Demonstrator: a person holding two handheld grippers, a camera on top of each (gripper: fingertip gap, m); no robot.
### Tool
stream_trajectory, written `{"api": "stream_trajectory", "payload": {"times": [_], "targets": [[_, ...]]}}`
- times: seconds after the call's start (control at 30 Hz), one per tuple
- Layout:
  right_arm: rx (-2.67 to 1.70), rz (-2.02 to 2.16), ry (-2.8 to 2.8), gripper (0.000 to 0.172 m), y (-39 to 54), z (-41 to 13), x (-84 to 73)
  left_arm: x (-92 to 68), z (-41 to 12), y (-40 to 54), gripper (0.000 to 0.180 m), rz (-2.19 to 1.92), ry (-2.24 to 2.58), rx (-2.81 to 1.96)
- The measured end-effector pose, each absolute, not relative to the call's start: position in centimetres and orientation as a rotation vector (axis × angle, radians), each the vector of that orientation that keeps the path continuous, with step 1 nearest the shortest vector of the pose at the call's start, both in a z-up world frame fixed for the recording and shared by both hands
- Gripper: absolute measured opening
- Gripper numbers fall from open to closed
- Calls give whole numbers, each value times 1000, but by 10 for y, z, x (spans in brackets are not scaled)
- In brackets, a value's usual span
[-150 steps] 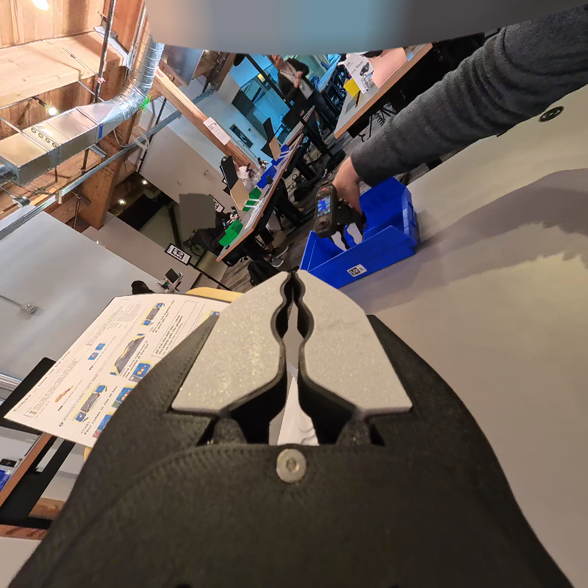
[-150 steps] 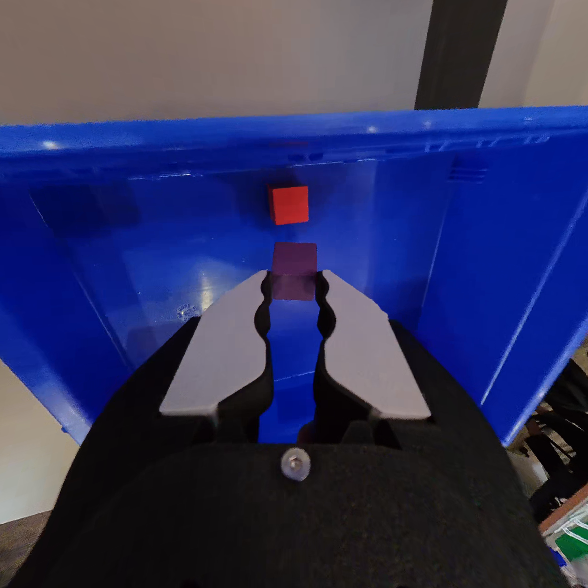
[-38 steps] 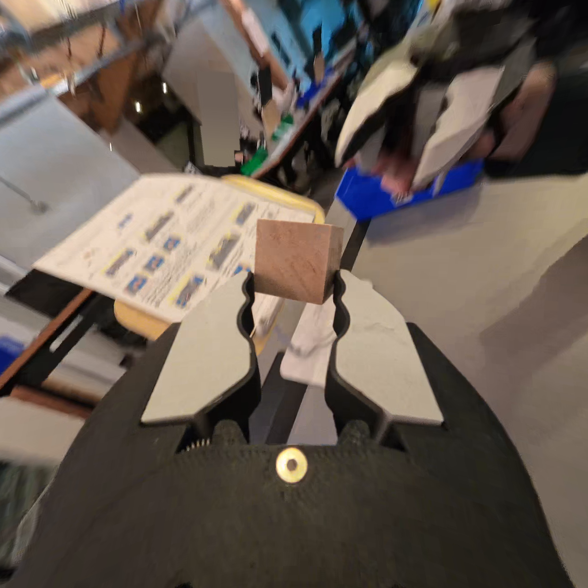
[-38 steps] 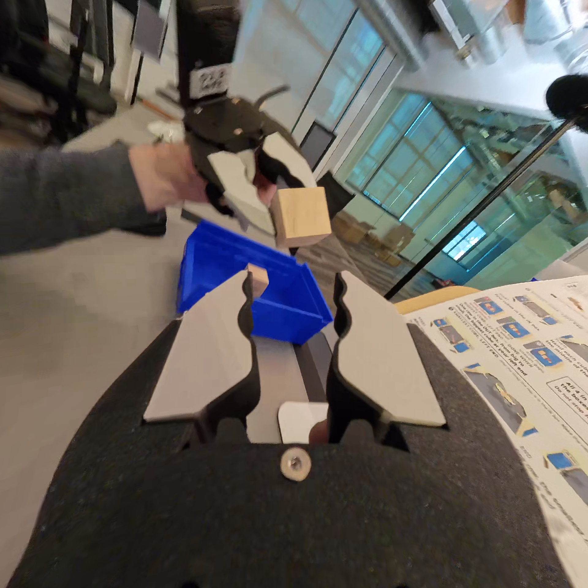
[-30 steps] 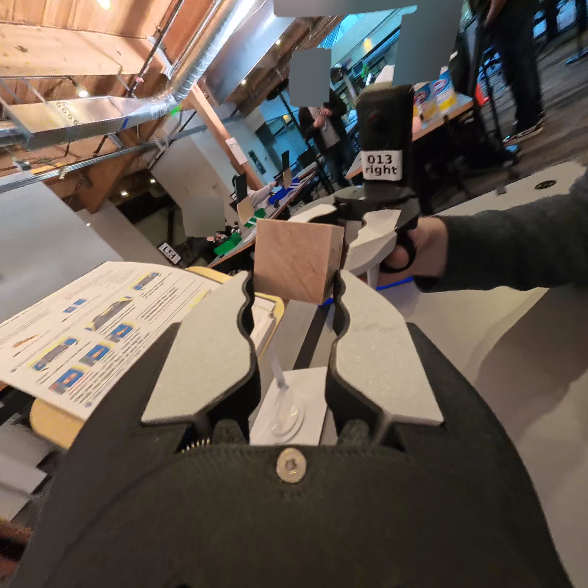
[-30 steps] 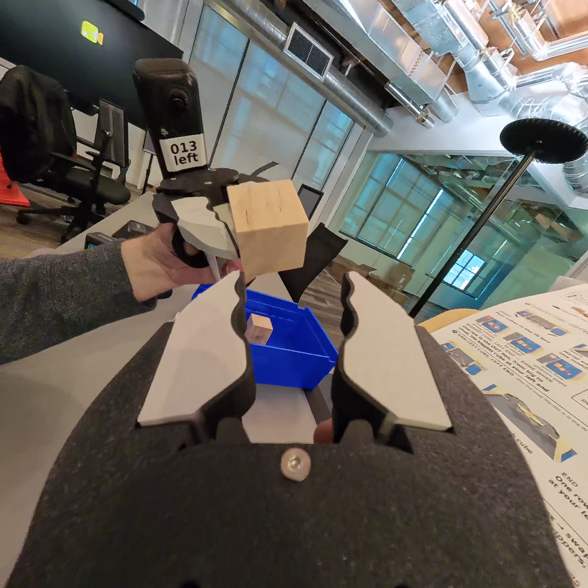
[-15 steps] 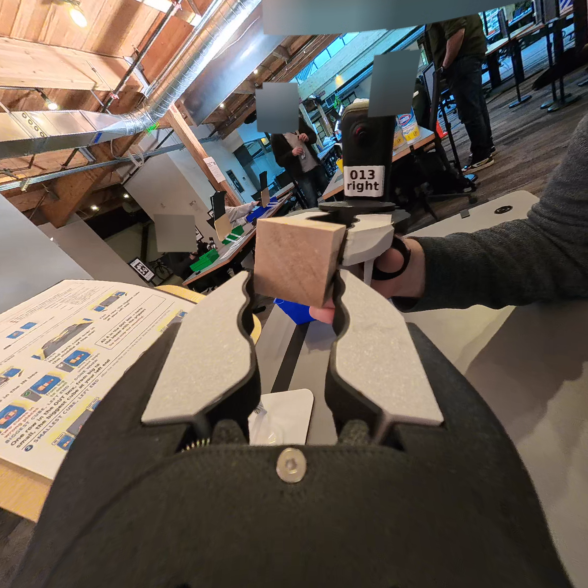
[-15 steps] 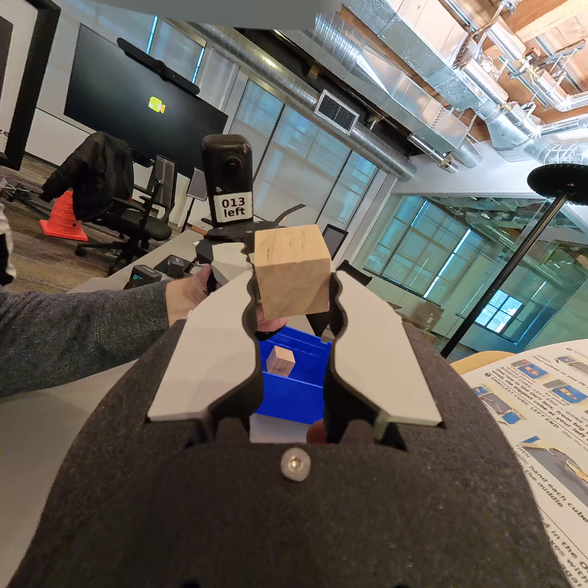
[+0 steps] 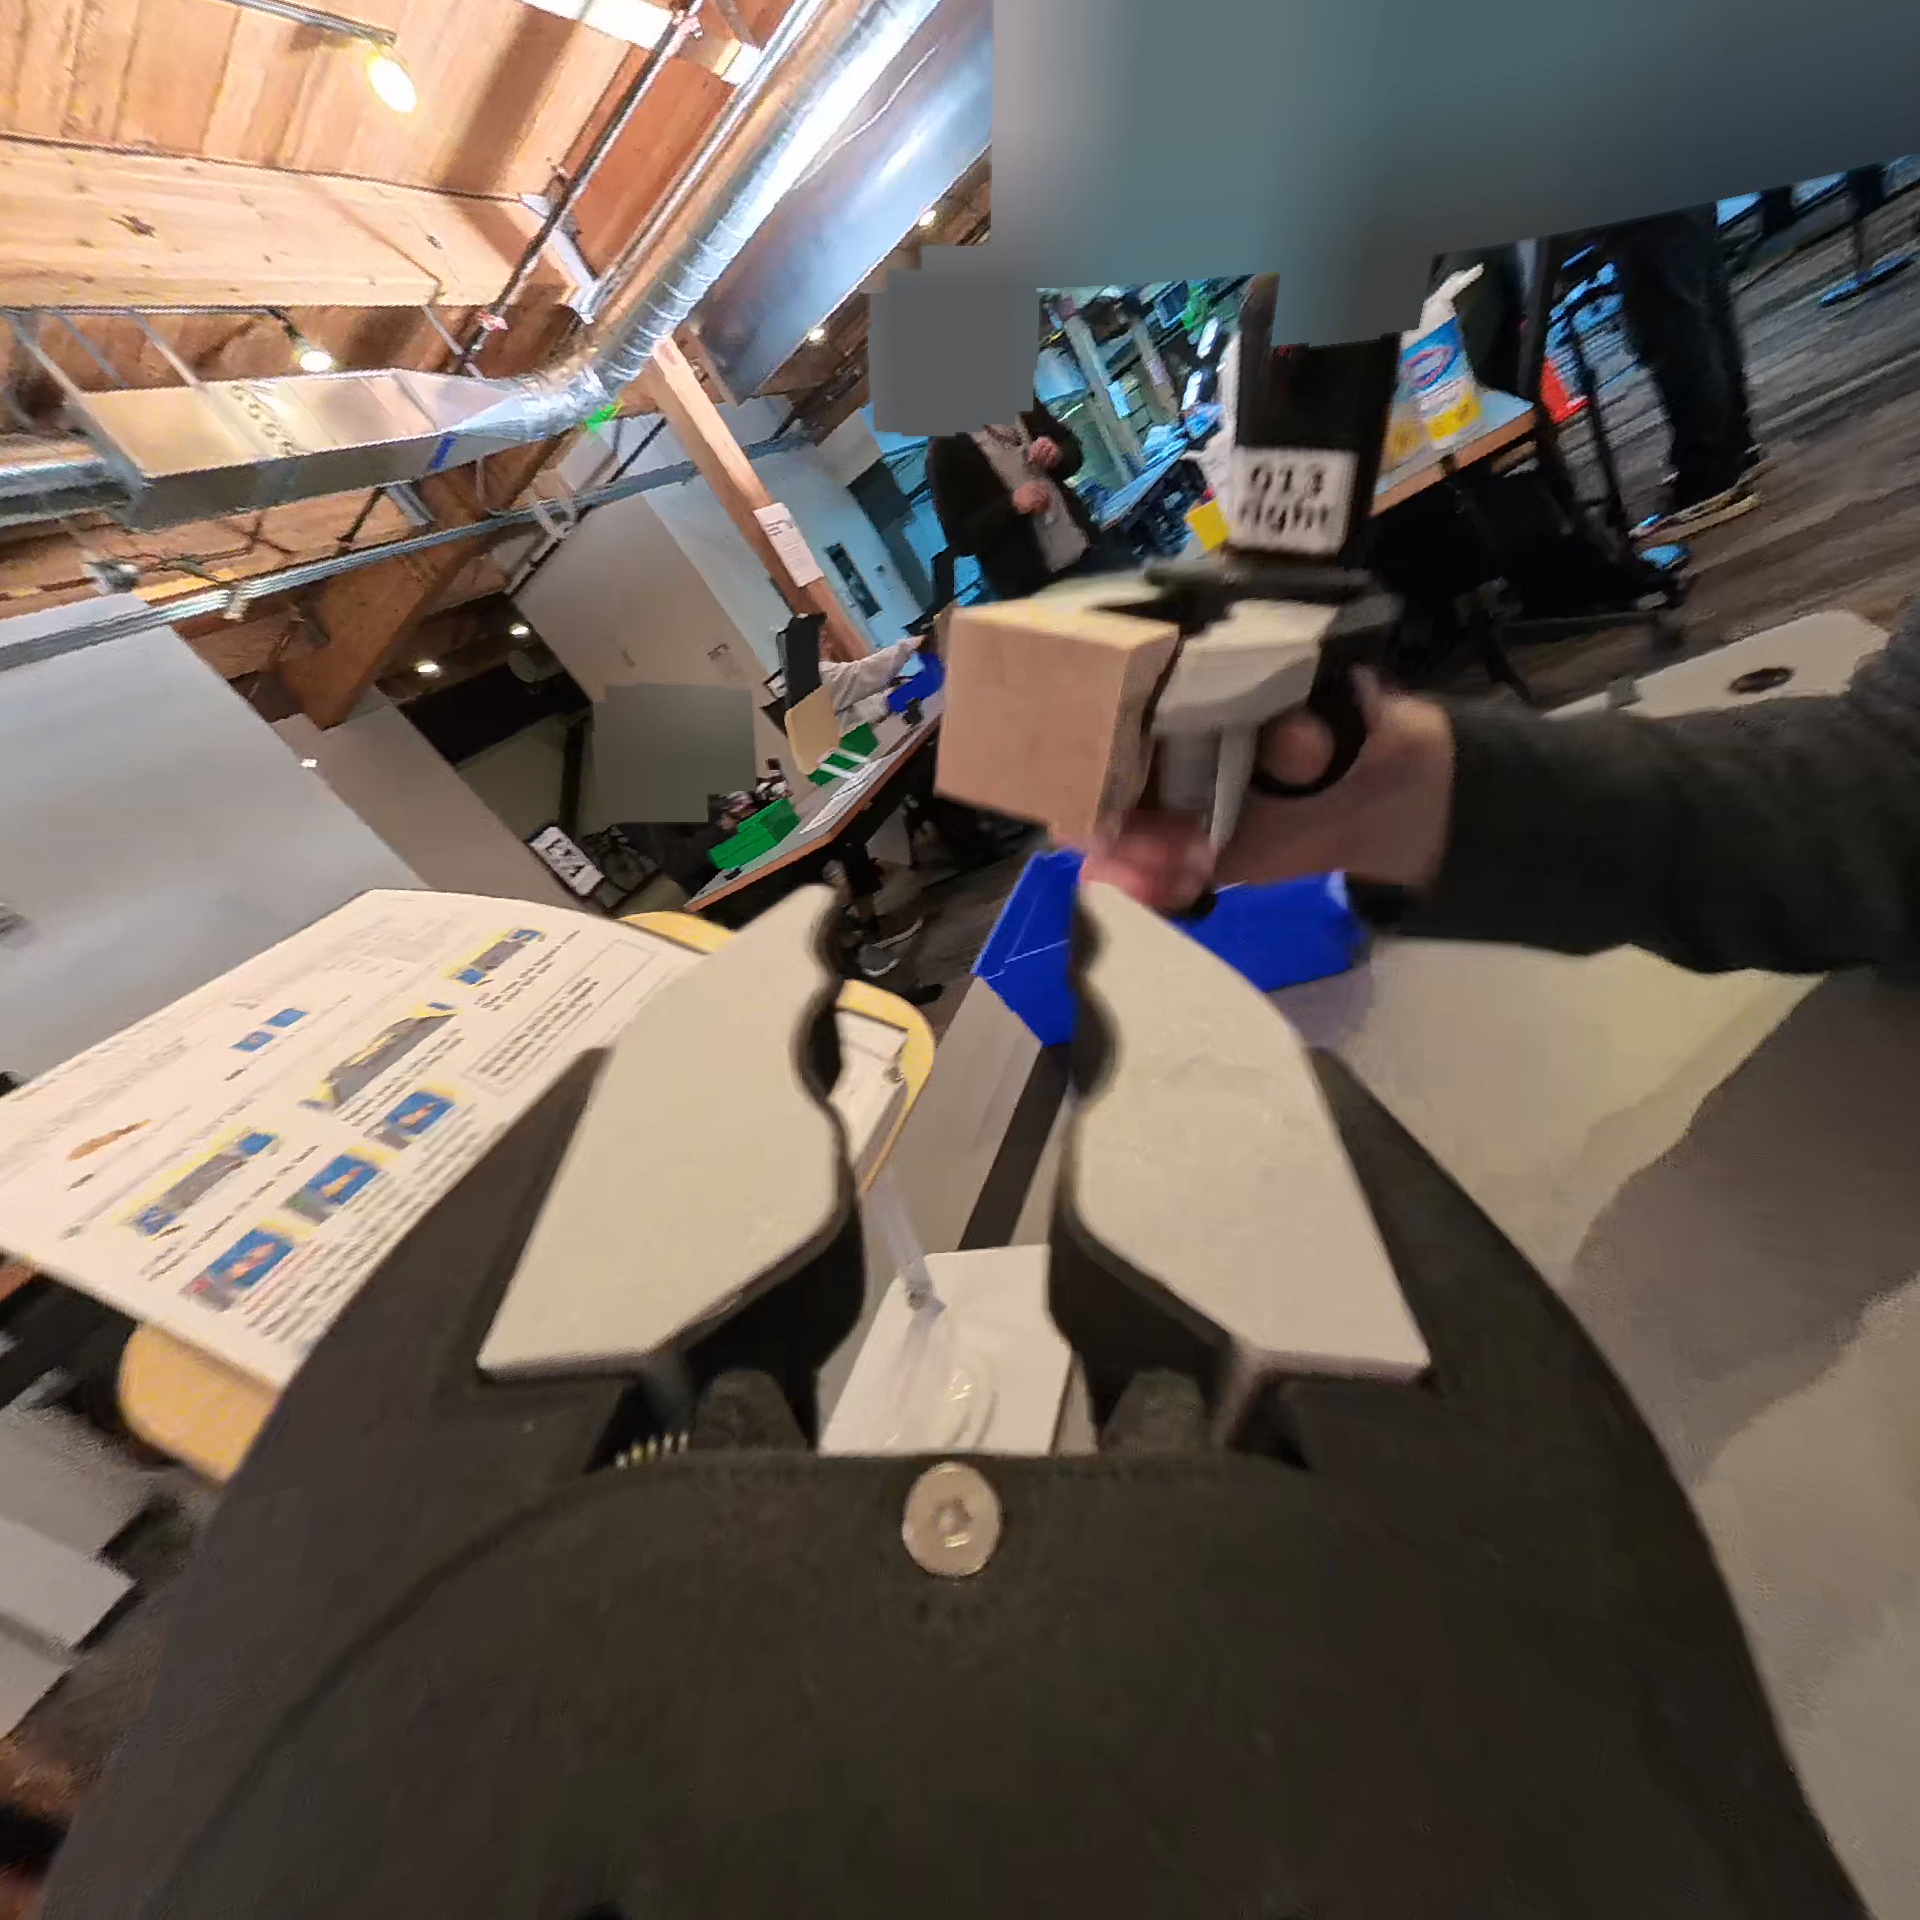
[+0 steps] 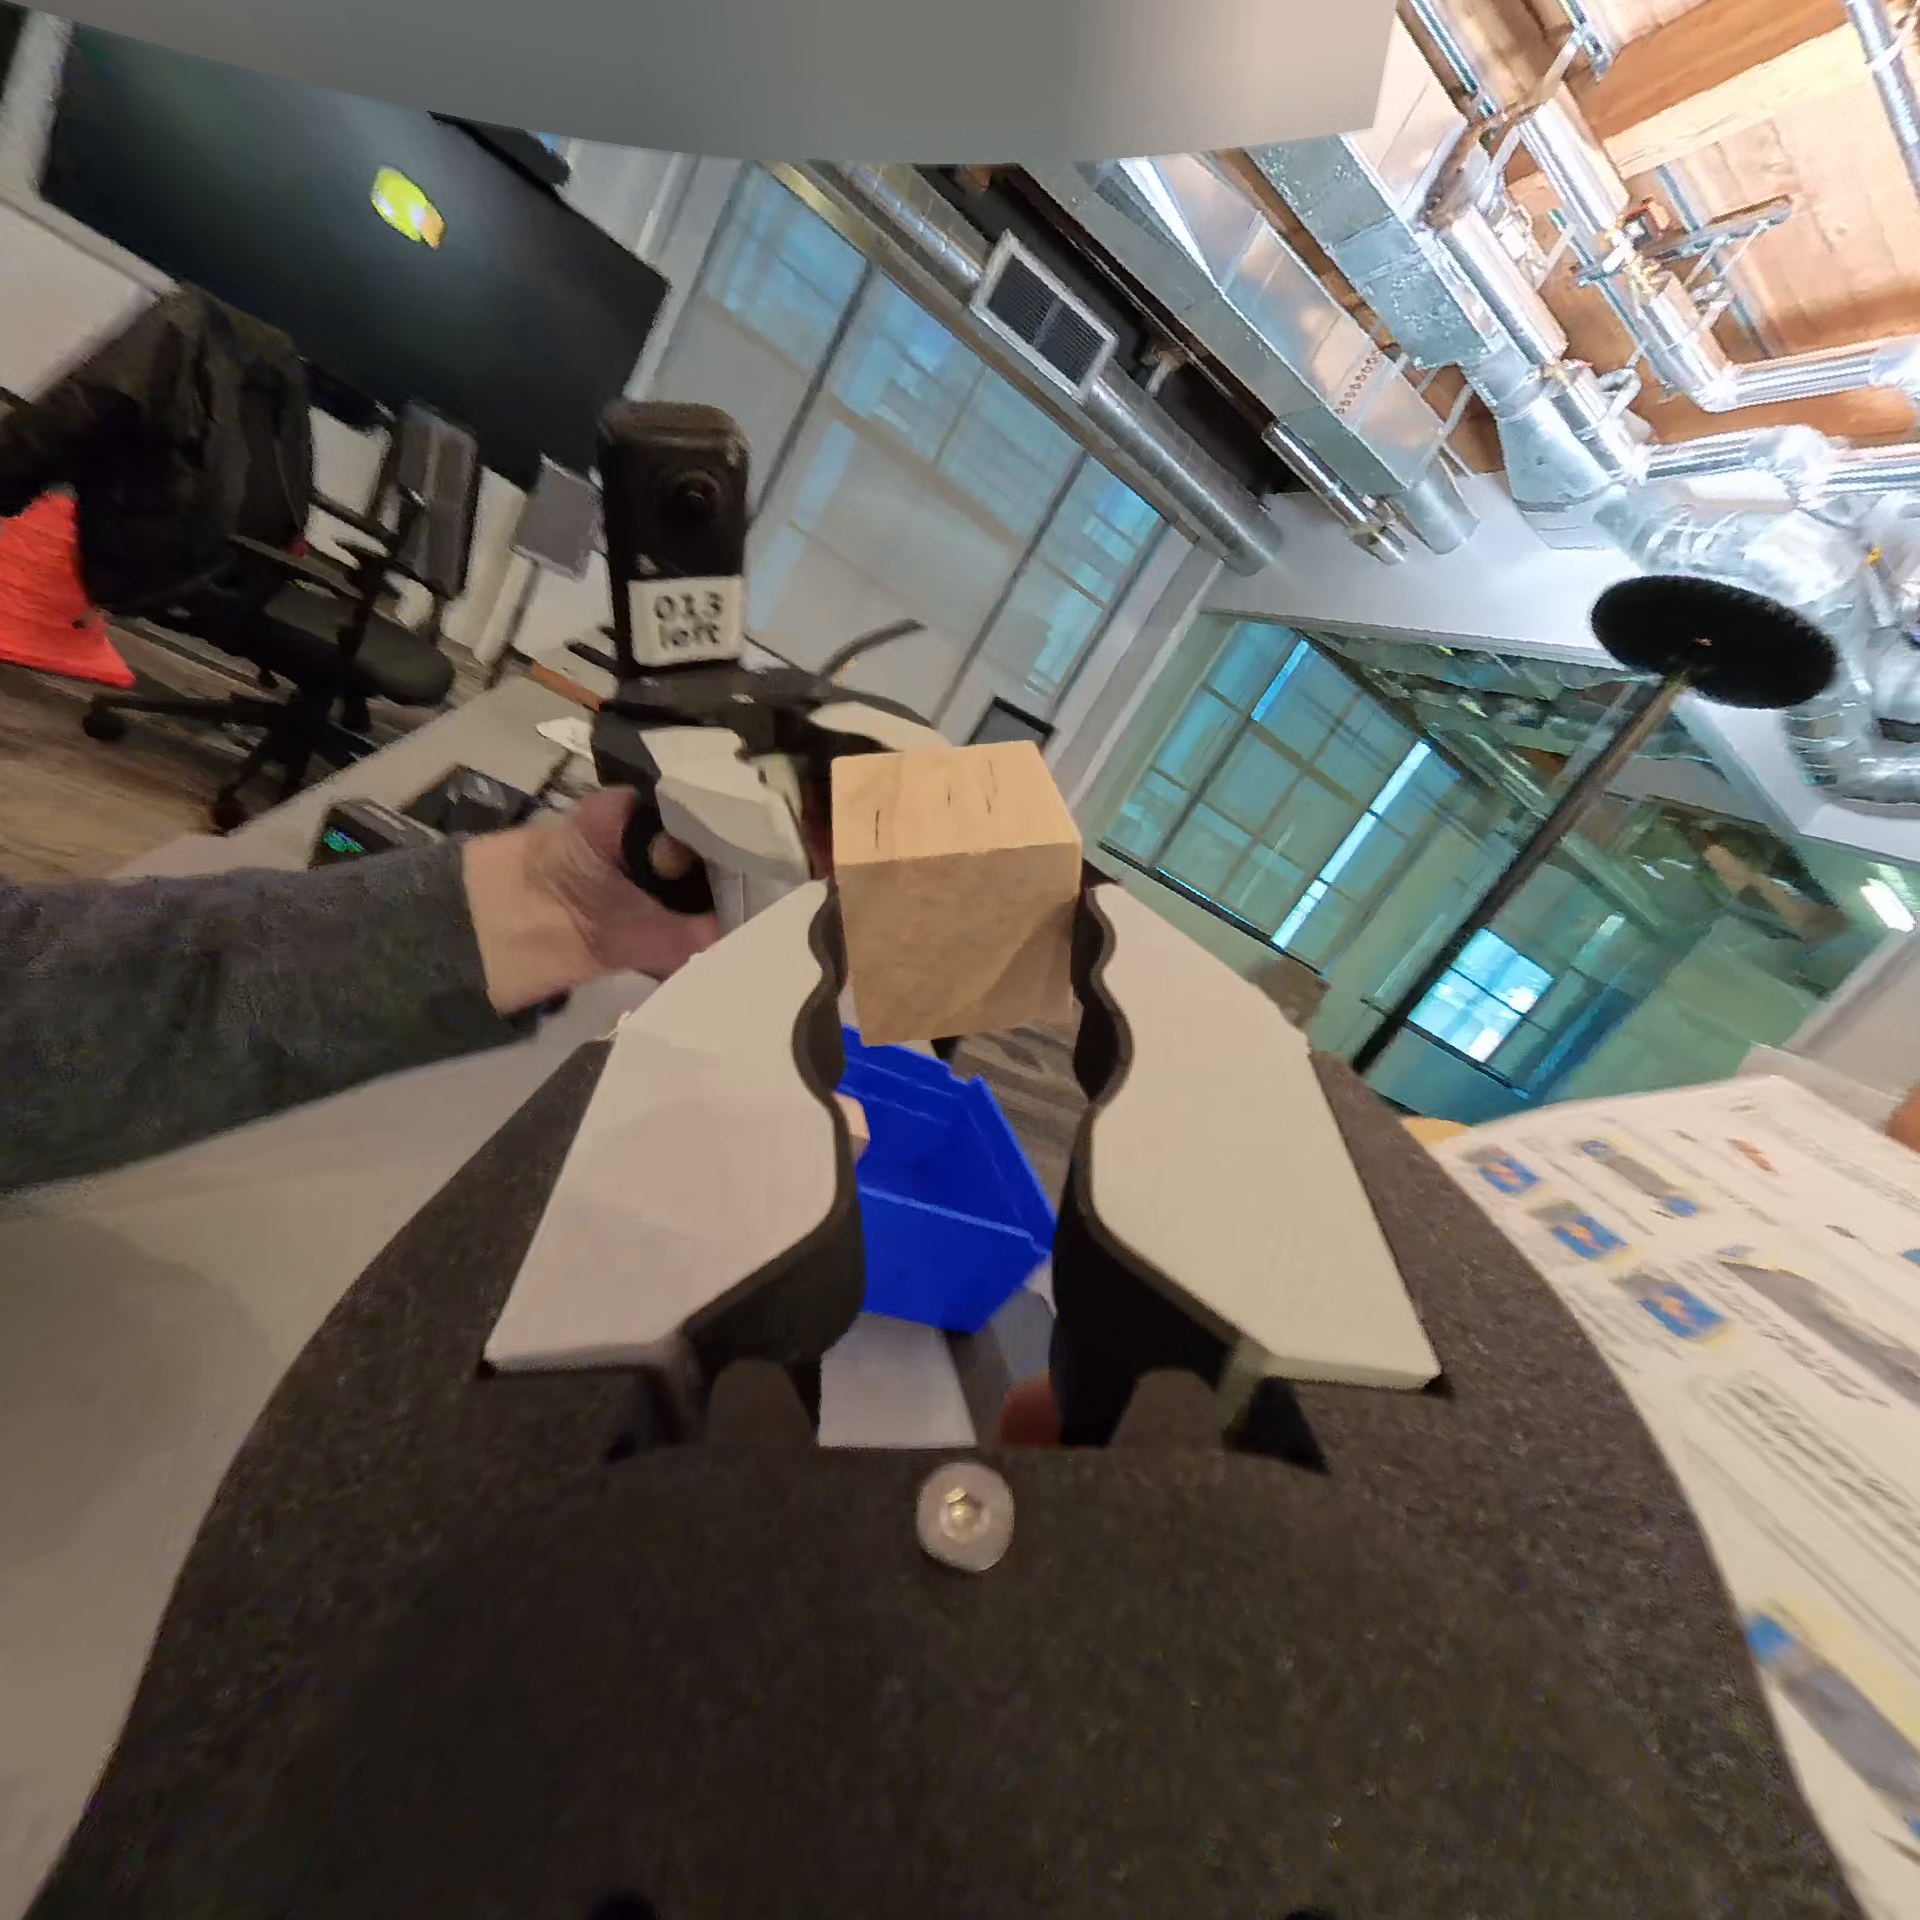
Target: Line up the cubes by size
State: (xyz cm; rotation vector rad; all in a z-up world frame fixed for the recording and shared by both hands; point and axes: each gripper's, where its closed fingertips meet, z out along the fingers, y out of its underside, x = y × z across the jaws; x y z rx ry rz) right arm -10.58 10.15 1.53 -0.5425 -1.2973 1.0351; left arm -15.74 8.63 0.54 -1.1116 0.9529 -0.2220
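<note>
While my right gripper clamps the wooden cube by its flat left and right faces, aloft above the near table, my left gripper gapes empty; stiff, light, unlikely to slip.

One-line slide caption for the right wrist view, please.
Right claw grips a pale wooden cube in mid-air, above a blue bin; the left claw sits just behind.

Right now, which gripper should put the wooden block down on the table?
Probably the right gripper: its fingers clamp the wooden cube, lifted above the grey table. The left gripper is open with nothing between its fingers.
</note>
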Motion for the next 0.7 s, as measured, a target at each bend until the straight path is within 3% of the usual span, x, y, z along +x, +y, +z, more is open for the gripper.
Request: {"api": "stream_trajectory", "payload": {"times": [0.07, 0.23, 0.47, 0.7], "targets": [[-594, 912, -1296, 41, 122, 20, -80, -172, 8, 82, 0, -176, 939, -1107], [-799, 529, -1417, 41, 201, 0, 14, -199, 19, 71, 0, -149, 880, -1092], [-1300, -213, -1766, 42, 336, -87, 163, -199, 17, 70, 0, -110, 890, -1117], [-1602, -315, -2054, 42, 397, -180, 225, -184, 8, 75, 0, -99, 949, -1145]]}}
